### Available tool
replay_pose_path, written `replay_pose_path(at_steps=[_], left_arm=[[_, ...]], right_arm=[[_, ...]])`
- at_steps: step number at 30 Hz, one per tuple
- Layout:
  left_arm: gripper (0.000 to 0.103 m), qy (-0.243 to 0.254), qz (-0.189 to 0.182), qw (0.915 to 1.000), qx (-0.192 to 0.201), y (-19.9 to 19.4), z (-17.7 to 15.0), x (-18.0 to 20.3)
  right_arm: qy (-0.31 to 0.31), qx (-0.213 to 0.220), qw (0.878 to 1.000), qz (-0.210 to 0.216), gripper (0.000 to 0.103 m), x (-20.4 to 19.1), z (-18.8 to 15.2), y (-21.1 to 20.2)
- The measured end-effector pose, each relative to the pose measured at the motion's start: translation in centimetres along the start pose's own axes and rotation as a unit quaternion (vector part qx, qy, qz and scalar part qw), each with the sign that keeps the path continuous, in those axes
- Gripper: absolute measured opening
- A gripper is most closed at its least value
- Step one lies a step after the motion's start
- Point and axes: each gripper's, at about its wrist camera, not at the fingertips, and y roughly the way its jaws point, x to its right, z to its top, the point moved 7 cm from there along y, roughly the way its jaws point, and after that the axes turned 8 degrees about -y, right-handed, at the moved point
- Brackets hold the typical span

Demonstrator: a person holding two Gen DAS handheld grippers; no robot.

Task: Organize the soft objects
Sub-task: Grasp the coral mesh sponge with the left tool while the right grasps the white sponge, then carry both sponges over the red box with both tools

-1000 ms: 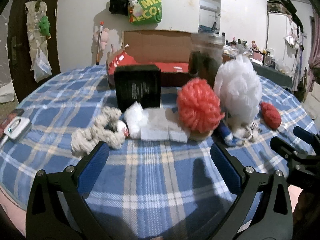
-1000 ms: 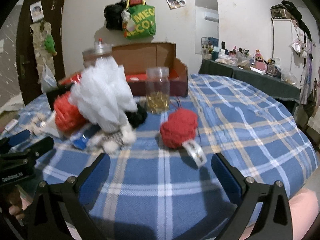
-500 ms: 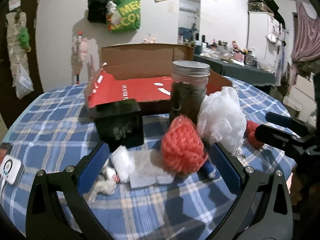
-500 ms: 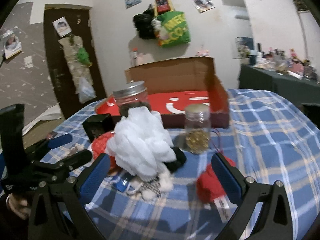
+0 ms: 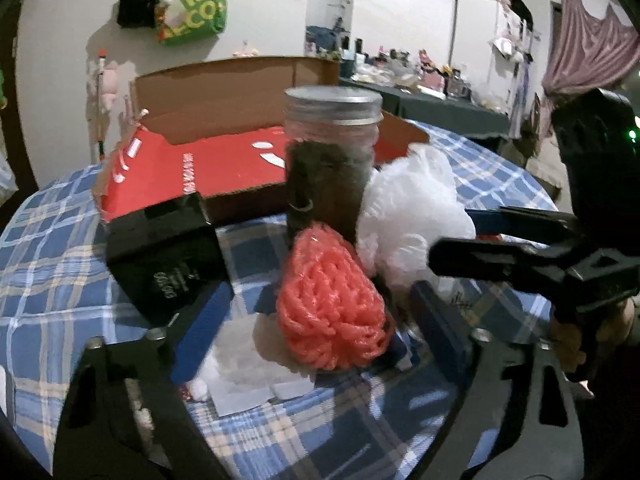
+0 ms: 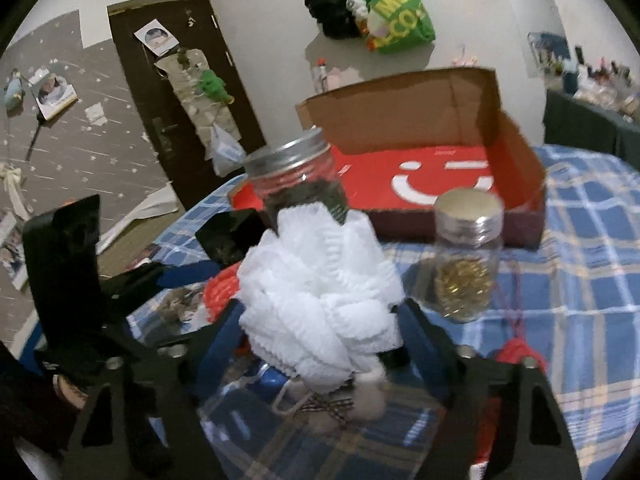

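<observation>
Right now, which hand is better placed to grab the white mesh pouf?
Right. The right tongs already straddle the white mesh pouf and are closing; the left tongs are closing around the orange pouf.

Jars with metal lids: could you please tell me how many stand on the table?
2: a tall dark-filled jar behind the white pouf, a small jar of gold bits to its right.

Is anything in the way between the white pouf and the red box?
Yes. The big jar stands right behind the white pouf, between it and the red box. The right gripper, fingers closing around the pouf, would have to lift it over or around.
</observation>
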Motion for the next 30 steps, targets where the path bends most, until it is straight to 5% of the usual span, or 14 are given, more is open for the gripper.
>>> replay_pose_path(at_steps=[2, 7, 30], left_arm=[[0.047, 0.004, -0.008, 0.9999, -0.014, 0.5, -0.4, 0.0], [0.043, -0.004, -0.015, 0.9998, -0.015, 0.3, -0.8, -0.2], [0.042, 0.004, 0.043, 0.9975, 0.056, -5.0, 2.7, -2.1]], right_arm=[[-0.002, 0.001, 1.000, 0.002, 0.051, 0.0, -0.2, 0.1], [-0.015, 0.026, 0.999, -0.026, 0.028, -0.4, -0.5, -1.3], [-0.057, 0.108, 0.982, -0.145, 0.023, -1.1, 2.2, -8.2]])
